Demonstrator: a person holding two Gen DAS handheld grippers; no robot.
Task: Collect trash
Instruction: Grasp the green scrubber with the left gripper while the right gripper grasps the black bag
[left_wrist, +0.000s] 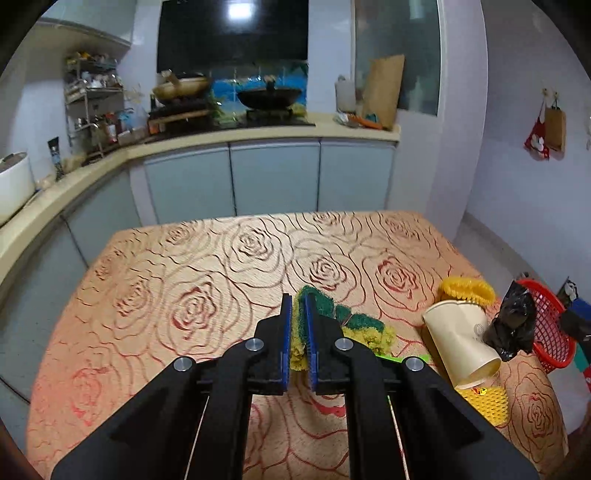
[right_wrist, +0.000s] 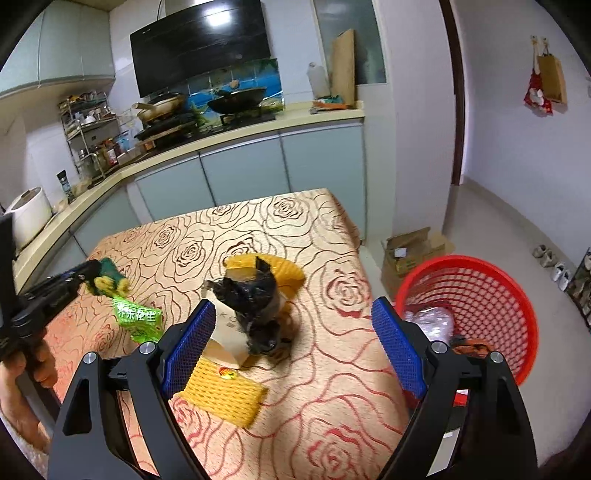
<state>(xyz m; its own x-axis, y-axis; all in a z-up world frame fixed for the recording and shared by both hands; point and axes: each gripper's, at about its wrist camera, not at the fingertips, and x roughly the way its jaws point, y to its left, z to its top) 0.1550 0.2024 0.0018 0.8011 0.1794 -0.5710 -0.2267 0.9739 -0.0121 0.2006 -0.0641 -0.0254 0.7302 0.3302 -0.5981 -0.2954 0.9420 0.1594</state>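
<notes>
The left gripper (left_wrist: 298, 332) was clenched on a green-and-yellow scouring sponge (left_wrist: 354, 325), which hung out to the right of its pads above the rose-patterned table (left_wrist: 184, 277). The right gripper (right_wrist: 291, 332) stood released, its jaws wide; a paper cup (right_wrist: 229, 332) and black bag (right_wrist: 255, 306) lay between them, the red basket (right_wrist: 487, 295) just right.

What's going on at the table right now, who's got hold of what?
A person is clearing trash off the table with two handheld grippers. The left gripper is shut on a green-and-yellow scouring sponge. The right gripper is open and empty, facing a paper cup and crumpled black bag. The red basket beside the table already holds some trash.
</notes>
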